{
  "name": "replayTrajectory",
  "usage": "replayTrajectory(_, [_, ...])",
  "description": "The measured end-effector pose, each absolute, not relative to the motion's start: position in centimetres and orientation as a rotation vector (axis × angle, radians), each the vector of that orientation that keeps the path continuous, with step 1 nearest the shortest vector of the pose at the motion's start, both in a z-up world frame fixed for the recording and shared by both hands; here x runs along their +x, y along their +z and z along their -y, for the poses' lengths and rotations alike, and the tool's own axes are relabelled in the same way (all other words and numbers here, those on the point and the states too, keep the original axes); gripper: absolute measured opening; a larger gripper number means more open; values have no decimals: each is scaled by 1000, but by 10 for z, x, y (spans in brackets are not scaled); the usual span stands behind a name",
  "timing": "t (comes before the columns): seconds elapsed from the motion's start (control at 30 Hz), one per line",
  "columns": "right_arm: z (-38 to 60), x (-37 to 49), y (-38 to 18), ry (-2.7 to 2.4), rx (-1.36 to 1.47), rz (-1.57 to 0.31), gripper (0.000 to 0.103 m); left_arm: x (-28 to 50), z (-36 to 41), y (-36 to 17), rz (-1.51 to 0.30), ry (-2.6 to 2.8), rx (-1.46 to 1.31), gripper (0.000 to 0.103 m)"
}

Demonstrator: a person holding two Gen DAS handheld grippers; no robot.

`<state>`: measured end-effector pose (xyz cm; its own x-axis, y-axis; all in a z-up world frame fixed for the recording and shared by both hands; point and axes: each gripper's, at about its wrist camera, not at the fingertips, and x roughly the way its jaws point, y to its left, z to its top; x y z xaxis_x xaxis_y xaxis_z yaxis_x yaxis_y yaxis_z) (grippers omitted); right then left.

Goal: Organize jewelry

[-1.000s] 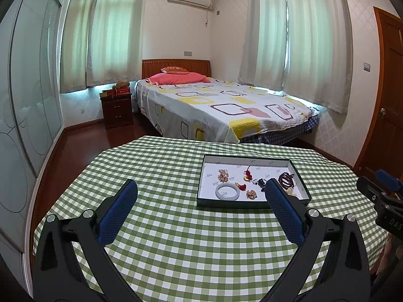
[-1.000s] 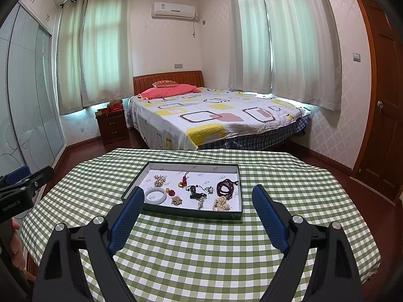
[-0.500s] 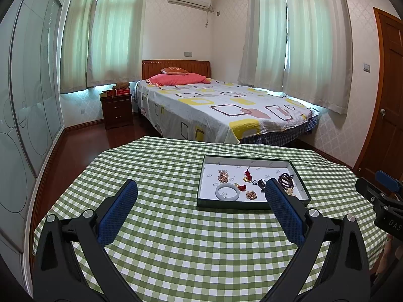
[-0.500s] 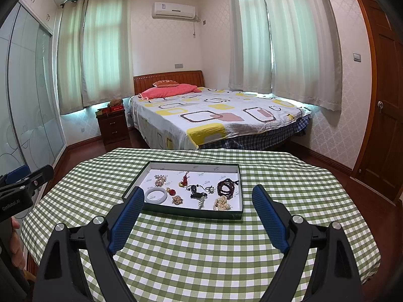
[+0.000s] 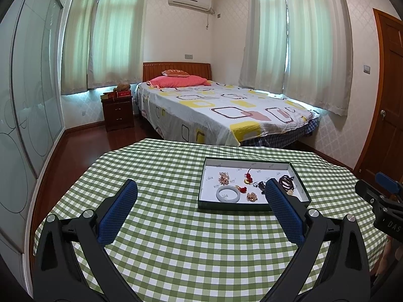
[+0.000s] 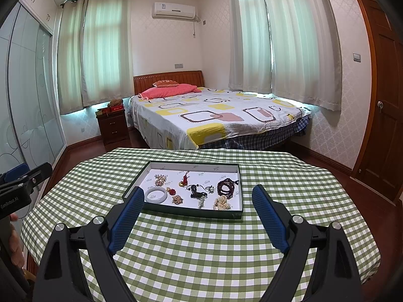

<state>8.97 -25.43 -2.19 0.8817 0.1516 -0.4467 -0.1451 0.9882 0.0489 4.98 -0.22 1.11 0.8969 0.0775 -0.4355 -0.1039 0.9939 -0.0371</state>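
A shallow dark green tray (image 6: 187, 212) (image 5: 231, 205) with a white floor lies on the green checked tablecloth. Inside it are several pieces: a pale jade bangle (image 6: 156, 194) (image 5: 228, 194), a dark bead bracelet (image 6: 226, 185) (image 5: 286, 180), a pearl cluster (image 6: 221, 203), a red and gold charm (image 6: 184, 179) (image 5: 248, 177), and gold brooches (image 6: 177, 199). My right gripper (image 6: 197, 196) hovers open just before the tray's near rim, nothing between its blue pads. My left gripper (image 5: 200, 191) is open too, left of the tray, its right pad overlapping the tray's right part.
The round table (image 6: 201, 256) drops off on all sides. Beyond it stand a bed (image 6: 214, 115), a dark nightstand (image 6: 112, 125), glass wardrobe doors at left and a wooden door at right. A hand (image 6: 15, 241) holds the other gripper at the left edge.
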Motion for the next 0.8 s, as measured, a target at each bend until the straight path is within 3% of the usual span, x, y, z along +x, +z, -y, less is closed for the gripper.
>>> replayTrajectory(0.57, [253,92,-27,159,15,-488,85,54,1,3,-425,116,-37,99])
replayTrajectory(0.8, [263,104,-40,138,25,-511,85,79,-10,-21,-499,124,-41,99])
